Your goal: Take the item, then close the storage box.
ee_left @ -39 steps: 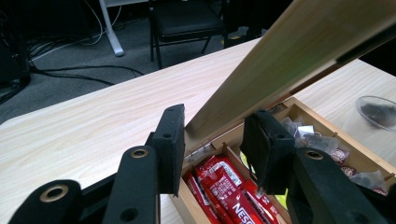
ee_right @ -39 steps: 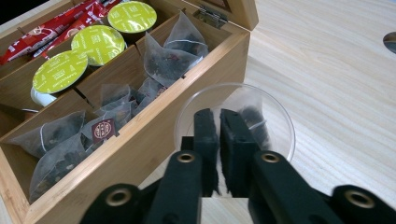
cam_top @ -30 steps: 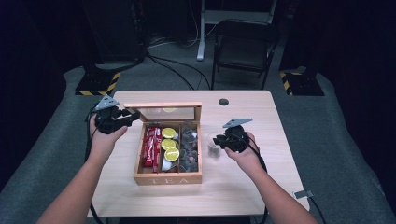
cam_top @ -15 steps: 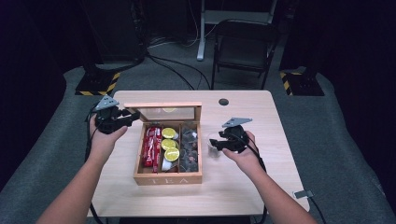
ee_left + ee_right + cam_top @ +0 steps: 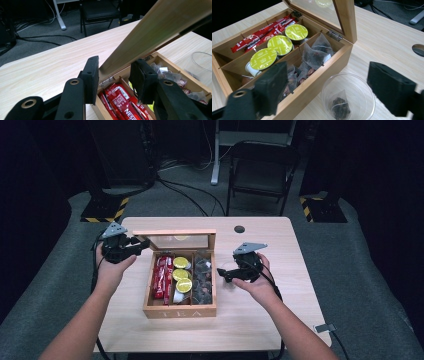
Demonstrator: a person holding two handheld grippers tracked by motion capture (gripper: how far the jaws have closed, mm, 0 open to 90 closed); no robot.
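1. My left gripper (image 5: 142,245) pinches the left end of the tea box's glass lid (image 5: 175,241), propping it upright over the wooden tea box (image 5: 180,311).
2. My right gripper (image 5: 221,273), just right of the box, has just been opening; its jaws stand spread with nothing between them.
3. The pyramid tea bag (image 5: 340,104) lies at the bottom of the clear plastic cup (image 5: 348,98), which stands just beside the box's right wall.
4. To finish well, I'd lift the right gripper straight away from the cup so neither jaw clips its rim.
5. I'd keep the lid grip firm until the right gripper is away from the box.
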